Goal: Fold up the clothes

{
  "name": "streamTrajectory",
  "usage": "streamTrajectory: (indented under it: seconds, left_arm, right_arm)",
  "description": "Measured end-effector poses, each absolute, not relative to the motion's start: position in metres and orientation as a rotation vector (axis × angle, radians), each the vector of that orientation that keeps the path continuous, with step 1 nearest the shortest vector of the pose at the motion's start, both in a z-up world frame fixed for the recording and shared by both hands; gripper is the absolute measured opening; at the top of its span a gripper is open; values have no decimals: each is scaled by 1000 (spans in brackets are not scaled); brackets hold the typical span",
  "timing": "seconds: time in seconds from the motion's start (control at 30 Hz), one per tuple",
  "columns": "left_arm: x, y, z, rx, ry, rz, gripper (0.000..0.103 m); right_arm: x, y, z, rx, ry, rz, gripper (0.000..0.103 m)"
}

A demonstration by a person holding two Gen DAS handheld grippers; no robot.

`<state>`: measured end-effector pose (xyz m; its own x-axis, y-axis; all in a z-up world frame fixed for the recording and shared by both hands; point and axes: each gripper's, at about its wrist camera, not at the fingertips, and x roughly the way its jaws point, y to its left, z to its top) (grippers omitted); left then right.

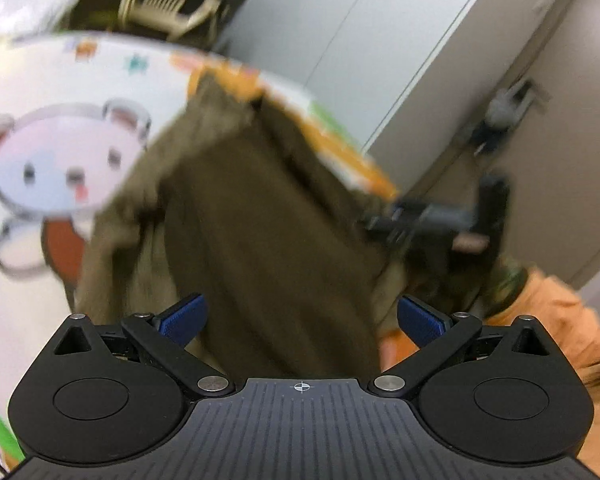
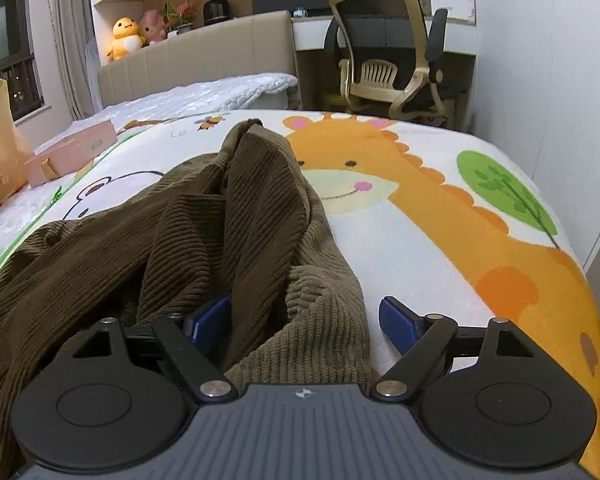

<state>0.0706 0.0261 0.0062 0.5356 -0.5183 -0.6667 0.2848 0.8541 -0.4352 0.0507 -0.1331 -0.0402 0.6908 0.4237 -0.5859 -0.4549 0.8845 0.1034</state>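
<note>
Bedroom light falls on a cartoon-print bedspread [image 2: 440,240], with a bear on one side and an orange giraffe on the other, and your brown corduroy garment [image 2: 204,240] lies rumpled across it, one end bunched toward the far edge near the office chair [image 2: 392,60]. Your right gripper [image 2: 304,320] stands wide, its blue pads on either side of a raised ridge of cloth without pressing it, so nothing is held there; that hem looks set down where a fold can begin. Your left gripper [image 1: 300,320] is likewise spread wide over the same fabric, which runs between the pads untouched, though this view is blurred. Both tools sit at the near edge, probably so that you can choose fresh pinch points. The cloth is too crumpled for a clean fold, so flattening it looks like the step in hand.
</note>
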Motion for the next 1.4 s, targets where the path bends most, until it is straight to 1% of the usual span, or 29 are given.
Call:
streamTrajectory:
  seconds: [0.1,0.2,0.23,0.27,0.3,0.4,0.43,0.47,0.5,0.53,0.57,0.6,0.63,0.67,0.73,0.87,0.9,0.93,1.0,1.03,1.07,1.13,1.17,1.2,1.23,1.27,1.3,1.37,1.4]
  left_arm:
    - [79,16,-3,-245,891,-422,103]
    - [93,13,-6,-202,850,-395,96]
    - [96,12,-7,-200,845,-396,83]
    - [100,12,-10,-214,846,-413,73]
    - [105,12,-13,-241,852,-430,71]
    - [105,8,-14,-246,826,-443,60]
    - [104,6,-13,-238,811,-443,53]
    - [104,7,-10,-234,795,-445,42]
    - [107,10,-6,-236,776,-443,35]
    - [106,13,0,-240,756,-437,20]
    - [110,19,6,-240,731,-422,14]
    - [112,24,12,-239,706,-408,14]
    - [117,30,18,-228,680,-385,11]
    - [122,35,25,-216,655,-362,9]
    - [134,52,42,-198,586,-298,6]
    - [159,100,71,-212,464,-140,6]
    - [163,112,74,-237,469,-126,6]
    - [160,117,74,-262,486,-142,10]
    - [155,126,74,-311,520,-174,25]
    - [150,121,69,-327,550,-210,47]
    - [145,117,64,-343,580,-247,60]
    - [138,101,50,-387,665,-358,68]
    - [135,91,43,-407,710,-412,78]
    - [131,81,35,-426,754,-466,84]
    - [129,71,30,-430,789,-506,92]
    - [128,57,25,-411,823,-547,95]
    - [126,44,19,-392,857,-588,95]
    - [126,22,11,-306,904,-606,96]
    - [128,12,7,-268,920,-591,96]
  right_arm:
    - [40,-135,-27,-65,579,484,82]
    - [23,-137,-7,-39,537,531,81]
    - [17,-136,-1,-31,530,561,77]
    - [12,-135,5,-23,523,590,74]
    - [6,-134,11,-16,518,619,73]
    - [6,-113,2,-76,585,674,69]
    - [11,-104,-7,-104,625,672,62]
    - [18,-96,-15,-112,664,678,48]
    - [24,-88,-22,-121,702,684,41]
    - [28,-82,-26,-128,710,689,36]
    - [32,-75,-25,-153,697,693,26]
    - [36,-67,-20,-186,680,702,18]
    - [42,-61,-13,-214,660,706,11]
    - [50,-58,-3,-253,621,689,9]
    - [65,-53,17,-335,530,634,9]
    - [115,-78,46,-423,399,402,9]
    - [130,-88,48,-438,388,323,9]
    - [144,-98,44,-457,393,261,9]
    - [167,-116,32,-462,431,172,9]
    - [176,-125,23,-450,464,142,9]
    - [185,-134,14,-437,496,114,9]
    - [193,-145,-5,-386,561,95,9]
    - [193,-148,-11,-364,581,97,9]
    - [192,-151,-14,-340,582,105,9]
    - [191,-154,-16,-317,583,113,9]
    - [190,-157,-18,-294,582,121,12]
    - [188,-158,-15,-278,568,127,14]
    - [176,-159,-3,-252,524,136,29]
    - [170,-160,5,-235,496,146,33]
